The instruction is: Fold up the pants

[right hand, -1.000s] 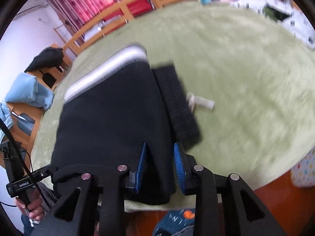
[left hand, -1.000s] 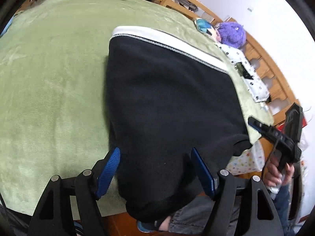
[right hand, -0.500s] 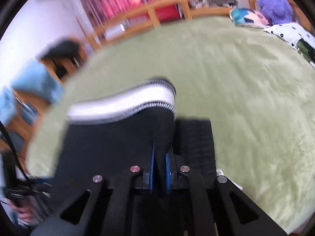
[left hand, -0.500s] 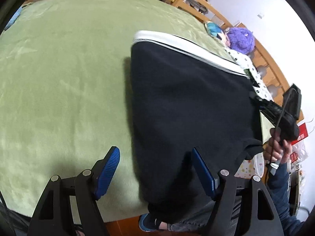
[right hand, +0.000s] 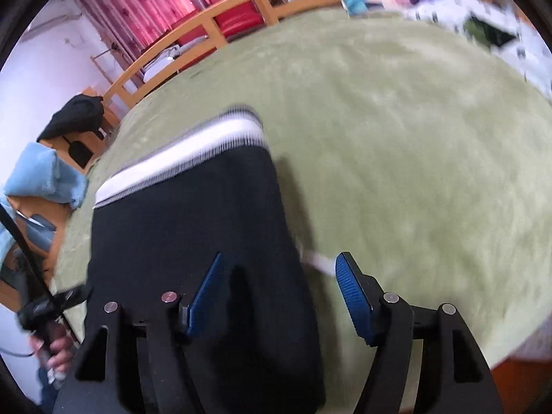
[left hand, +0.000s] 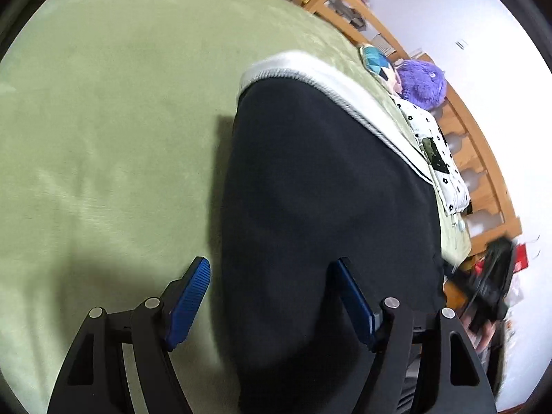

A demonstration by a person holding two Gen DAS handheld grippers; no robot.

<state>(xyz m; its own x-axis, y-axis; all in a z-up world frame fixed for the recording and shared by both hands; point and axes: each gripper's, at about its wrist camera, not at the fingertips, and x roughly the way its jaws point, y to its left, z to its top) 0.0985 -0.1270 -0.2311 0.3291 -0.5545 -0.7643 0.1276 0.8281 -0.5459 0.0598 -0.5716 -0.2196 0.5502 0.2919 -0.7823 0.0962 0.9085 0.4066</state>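
Observation:
Black pants (left hand: pixel 324 207) with a white ribbed waistband (left hand: pixel 331 86) lie folded lengthwise on a green blanket (left hand: pixel 103 120). They also show in the right wrist view (right hand: pixel 193 234), waistband (right hand: pixel 179 158) at the far end. My left gripper (left hand: pixel 272 296) is open and empty over the pants' left edge at the near end. My right gripper (right hand: pixel 276 293) is open and empty over the pants' right edge; a white drawstring (right hand: pixel 317 262) pokes out between its fingers. The right gripper shows blurred at the right of the left wrist view (left hand: pixel 490 283).
A purple plush toy (left hand: pixel 424 82), a blue cushion (left hand: pixel 376 62) and a white patterned cloth (left hand: pixel 438 158) lie along the bed's far right side. A wooden rail (right hand: pixel 214 24) borders the bed. A blue cloth (right hand: pixel 41 176) and a black garment (right hand: pixel 76 114) sit left.
My right gripper was shut on the pants' edge half a second ago and has let go and opened. The side strip of fabric is now folded onto the pants. My left gripper moved closer.

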